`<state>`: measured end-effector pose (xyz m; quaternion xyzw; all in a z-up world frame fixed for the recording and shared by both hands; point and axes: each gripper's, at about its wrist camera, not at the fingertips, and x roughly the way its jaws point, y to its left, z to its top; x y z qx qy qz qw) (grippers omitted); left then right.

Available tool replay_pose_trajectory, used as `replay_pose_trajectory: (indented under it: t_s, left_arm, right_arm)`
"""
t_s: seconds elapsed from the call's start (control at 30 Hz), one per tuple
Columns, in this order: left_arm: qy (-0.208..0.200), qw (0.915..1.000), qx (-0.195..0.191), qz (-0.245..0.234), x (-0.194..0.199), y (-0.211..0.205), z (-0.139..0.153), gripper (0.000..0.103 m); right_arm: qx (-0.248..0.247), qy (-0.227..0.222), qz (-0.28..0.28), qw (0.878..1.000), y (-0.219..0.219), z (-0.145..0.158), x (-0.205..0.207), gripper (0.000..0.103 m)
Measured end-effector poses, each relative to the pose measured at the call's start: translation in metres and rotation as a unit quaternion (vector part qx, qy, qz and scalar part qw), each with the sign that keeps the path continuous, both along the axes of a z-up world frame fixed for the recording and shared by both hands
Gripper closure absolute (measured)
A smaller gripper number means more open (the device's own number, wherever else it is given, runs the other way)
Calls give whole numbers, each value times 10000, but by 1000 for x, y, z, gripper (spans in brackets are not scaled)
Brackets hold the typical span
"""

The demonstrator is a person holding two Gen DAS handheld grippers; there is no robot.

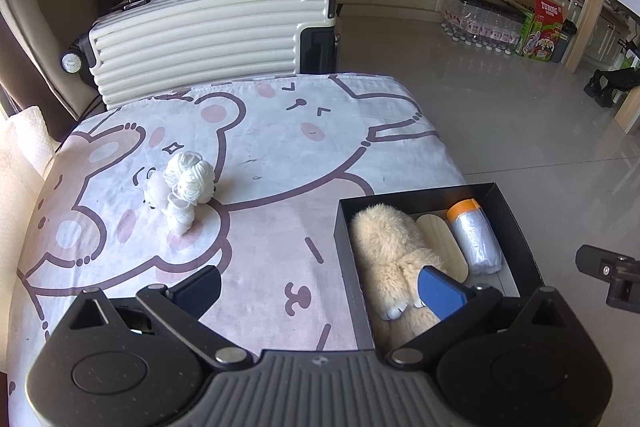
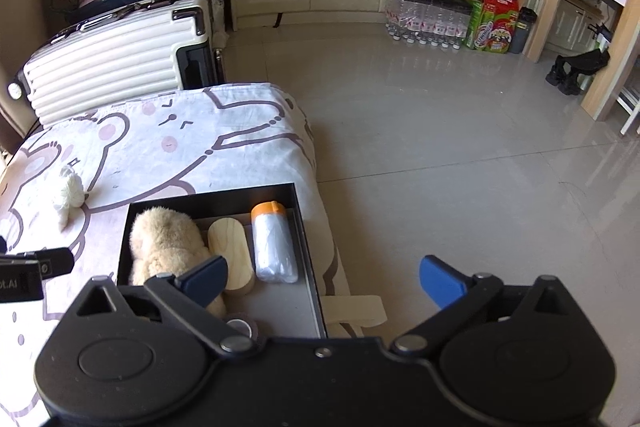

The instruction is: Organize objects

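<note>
Box: black box (image 1: 516,223) sits on the right part of the bear-print cloth (image 1: 280,155); I see in it 3 things side by side, the plush toy (image 1: 392,247), the wooden piece (image 1: 442,239) and the silver roll with orange cap (image 1: 476,239). In the right wrist view a round thing, maybe tape, lies at the near edge of the box, but I cannot tell for sure.
Loose thing: white yarn figure (image 1: 186,187) stands alone on the cloth, well apart from the box, to its left. I judge it is the 1 thing not yet organized.
Left tongs: left gripper (image 1: 320,291) has its jaws spread fully wide and holds nothing; 1 blue pad is over the plush toy, the other over bare cloth.
Right tongs: right gripper (image 2: 322,279) is also fully wide and empty; its left pad is over the plush toy, its right pad over the floor (image 2: 440,147).
Step in hand: I judge the next pick is the yarn figure, and the left gripper is nearer to it.
How to do it well: I would bring the left gripper over the figure, lower with 1 pad on each side of the round yarn part, then close gently, because it looks soft and light and may tip.
Placement: free floor of the box is at its near end, so I would put it there, not on the plush toy.
Risk: the cloth may catch between the pads if I go too low.
</note>
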<state>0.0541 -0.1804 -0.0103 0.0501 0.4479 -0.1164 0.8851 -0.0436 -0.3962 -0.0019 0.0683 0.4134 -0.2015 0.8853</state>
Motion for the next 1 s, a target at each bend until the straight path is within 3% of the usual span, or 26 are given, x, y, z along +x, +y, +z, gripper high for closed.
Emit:
replay_pose_trajectory:
  t_s: [0.63,1.0]
  left_arm:
    - [-8,9999,-26,133,11,16,-4,0]
    - [-84,9983,52,576,24,72,-1,0]
  right_arm:
    - [20,57,-52,10000,3,-7,12,0]
    - [83,28,326,9994,45,-9,48,0]
